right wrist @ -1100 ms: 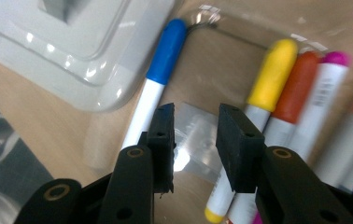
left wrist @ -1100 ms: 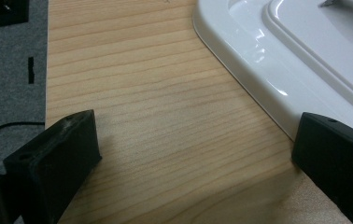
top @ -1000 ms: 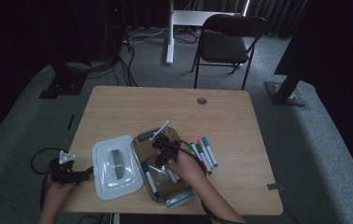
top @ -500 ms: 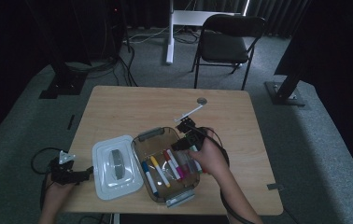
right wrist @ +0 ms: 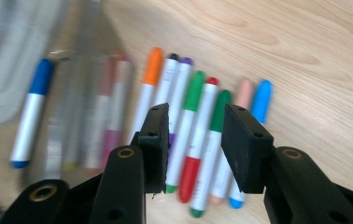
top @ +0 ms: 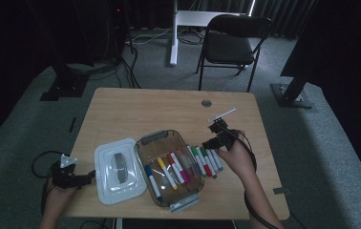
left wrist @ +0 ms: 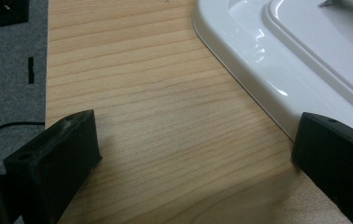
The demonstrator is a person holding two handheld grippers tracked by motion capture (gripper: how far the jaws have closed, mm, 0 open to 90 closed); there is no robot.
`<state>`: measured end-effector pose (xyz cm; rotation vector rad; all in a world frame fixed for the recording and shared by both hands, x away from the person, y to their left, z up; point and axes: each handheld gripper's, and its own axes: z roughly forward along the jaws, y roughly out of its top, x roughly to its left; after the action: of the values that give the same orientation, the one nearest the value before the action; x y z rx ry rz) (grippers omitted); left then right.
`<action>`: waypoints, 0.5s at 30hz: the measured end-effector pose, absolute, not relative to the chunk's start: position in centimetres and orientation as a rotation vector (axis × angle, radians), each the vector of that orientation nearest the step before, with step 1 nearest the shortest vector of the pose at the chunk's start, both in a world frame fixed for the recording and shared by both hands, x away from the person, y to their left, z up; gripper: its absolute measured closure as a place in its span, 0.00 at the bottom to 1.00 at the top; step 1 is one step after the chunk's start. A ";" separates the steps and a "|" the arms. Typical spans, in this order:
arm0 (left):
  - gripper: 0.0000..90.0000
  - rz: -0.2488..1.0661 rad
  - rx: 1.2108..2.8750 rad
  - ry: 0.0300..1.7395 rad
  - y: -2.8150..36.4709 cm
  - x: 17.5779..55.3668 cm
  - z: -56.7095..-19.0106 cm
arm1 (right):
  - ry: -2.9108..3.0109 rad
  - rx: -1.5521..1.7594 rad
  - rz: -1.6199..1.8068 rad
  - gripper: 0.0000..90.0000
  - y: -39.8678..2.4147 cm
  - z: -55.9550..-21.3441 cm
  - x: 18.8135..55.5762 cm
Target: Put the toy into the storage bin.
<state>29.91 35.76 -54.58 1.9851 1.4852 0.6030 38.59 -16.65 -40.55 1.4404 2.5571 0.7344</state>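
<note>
Looking down in the high view, the right gripper [top: 215, 135] is seen over the desk [top: 169, 107], just beside the far ends of the row of markers [top: 206, 161] lying next to the clear container [top: 168, 168]; nothing is gripped. More markers lie inside that container. The left gripper [top: 80, 179] is held at the desk's near left edge, beside the white lid [top: 118, 170].

In the left gripper view, the jaws are spread wide with bare desk between them; the lid's rim [left wrist: 268, 84] is just beside one jaw, contact not clear.

In the right gripper view, the jaws are narrowly parted and empty, hovering above green and red markers [right wrist: 198, 135]. The jaws have just been opening.
</note>
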 end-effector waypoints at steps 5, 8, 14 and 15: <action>0.01 0.603 1.985 1.485 35.8 29.9 -54.6 | 2.524 1.518 0.674 0.70 -18.7 -43.5 39.7; 0.01 0.603 1.985 1.485 35.8 29.9 -54.6 | 2.525 1.534 0.641 0.71 -19.4 -45.2 40.3; 0.01 0.603 1.985 1.485 35.8 29.9 -54.6 | 2.508 1.590 0.593 0.74 -20.0 -47.8 41.3; 0.01 0.603 1.985 1.485 35.8 29.9 -54.6 | 2.512 1.595 0.588 0.74 -20.0 -48.1 41.4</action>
<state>29.91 35.76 -54.58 1.9849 1.4855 0.6029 41.44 -19.98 -48.13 1.5947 2.5119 0.5877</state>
